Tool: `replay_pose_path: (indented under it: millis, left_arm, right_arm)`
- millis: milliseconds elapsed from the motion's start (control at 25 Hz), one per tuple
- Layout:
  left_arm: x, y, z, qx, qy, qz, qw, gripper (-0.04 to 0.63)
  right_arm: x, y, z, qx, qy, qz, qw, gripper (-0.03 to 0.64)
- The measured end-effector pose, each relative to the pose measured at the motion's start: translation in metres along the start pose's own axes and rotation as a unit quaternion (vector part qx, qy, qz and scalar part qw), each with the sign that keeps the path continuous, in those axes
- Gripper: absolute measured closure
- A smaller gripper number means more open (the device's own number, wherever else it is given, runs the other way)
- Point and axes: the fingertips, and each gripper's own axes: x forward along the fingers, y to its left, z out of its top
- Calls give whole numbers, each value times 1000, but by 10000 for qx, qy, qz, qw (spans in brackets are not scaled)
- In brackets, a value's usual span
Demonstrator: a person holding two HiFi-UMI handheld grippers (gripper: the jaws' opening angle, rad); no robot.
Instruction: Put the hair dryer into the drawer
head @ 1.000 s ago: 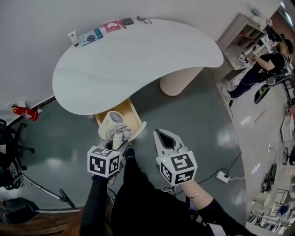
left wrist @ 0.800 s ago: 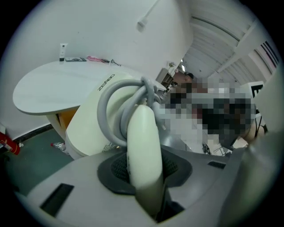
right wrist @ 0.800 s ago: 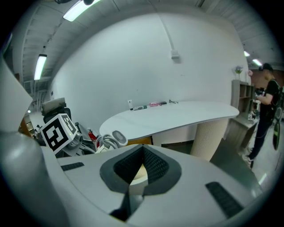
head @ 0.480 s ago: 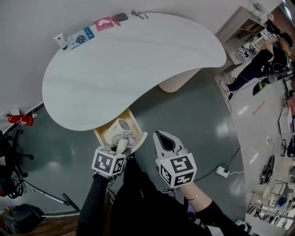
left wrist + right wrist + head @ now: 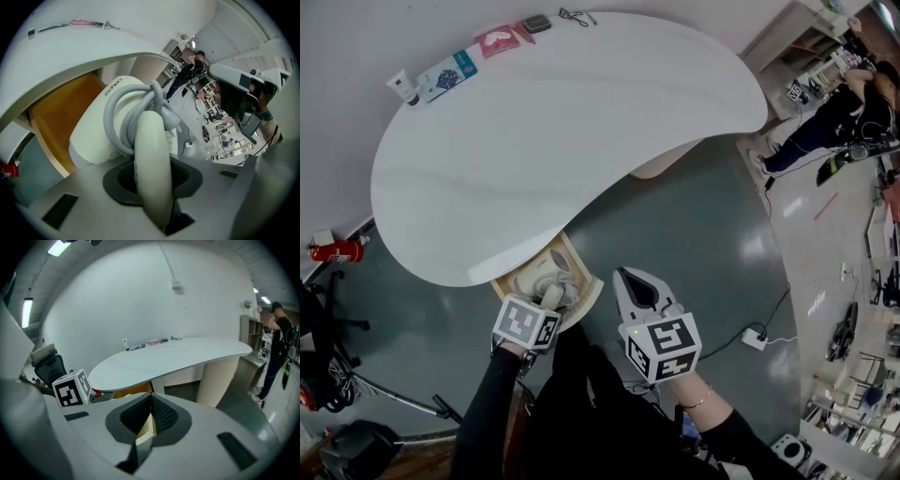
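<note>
Beneath the white table (image 5: 572, 131), our left gripper (image 5: 152, 187) clamps the hair dryer (image 5: 108, 126) by its handle at the open drawer (image 5: 61, 117). Our right gripper (image 5: 624, 275), seemingly closed and empty, hangs over grey floor (image 5: 694, 244) beside the table.

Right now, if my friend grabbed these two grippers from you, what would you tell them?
The left gripper has its jaws shut on the handle of the hair dryer; the cord is wound round it.
The right gripper has its jaws together and empty, beside the drawer.
The drawer is open under the edge of the white table. The dryer's head sits inside its outline; I cannot tell whether it touches the bottom.
Done: drawer open, dryer brought to it.
Left: set it down, let go, probably push the drawer shut.
</note>
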Motion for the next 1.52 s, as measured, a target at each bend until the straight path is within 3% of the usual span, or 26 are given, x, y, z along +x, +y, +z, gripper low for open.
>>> replay_pose_path:
  millis: [800, 1080, 1520]
  left_arm:
    - [47, 40, 3, 102, 905, 268, 9955, 476]
    - [75, 64, -7, 250, 1061, 697, 9916, 476]
    - [97, 81, -21, 165, 1519, 846, 9846, 476]
  right_arm:
    - [70, 20, -49, -8, 1304, 469, 9904, 615]
    - [73, 22, -53, 70, 1417, 512, 9886, 615]
    - [73, 24, -55, 49, 1505, 532, 9872, 615]
